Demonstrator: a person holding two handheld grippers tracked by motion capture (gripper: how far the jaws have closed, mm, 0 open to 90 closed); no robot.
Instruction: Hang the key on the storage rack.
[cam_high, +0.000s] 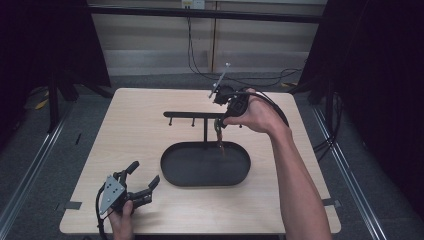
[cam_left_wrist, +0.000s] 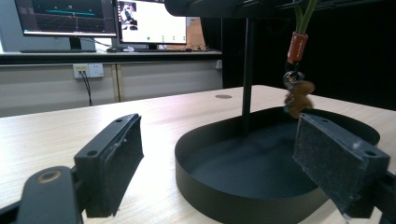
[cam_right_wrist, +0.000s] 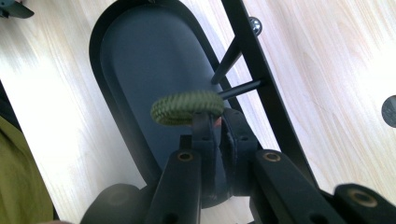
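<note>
Overhead, the right gripper (cam_high: 223, 121) hung at about one o'clock from the black oval metal tray (cam_high: 170, 176), just beside the thin black T-shaped hook rack (cam_high: 187, 114) that rose from the tray's far edge. Its jaws were pressed together on the olive-green braided cord loop (cam_right_wrist: 187, 107) of a keychain, pinching it just below the loop's top. From that cord hung a reddish-brown leather sleeve (cam_left_wrist: 297, 46) and a small brown charm (cam_left_wrist: 297, 99), dangling over the tray's right half, beside the rack's upright post (cam_left_wrist: 247, 77). Meanwhile the left gripper (cam_high: 141, 181) rested low on the pale wooden table (cam_high: 140, 135), at roughly eight o'clock from the tray and well apart from the keychain, its padded jaws spread wide with nothing between them.
</note>
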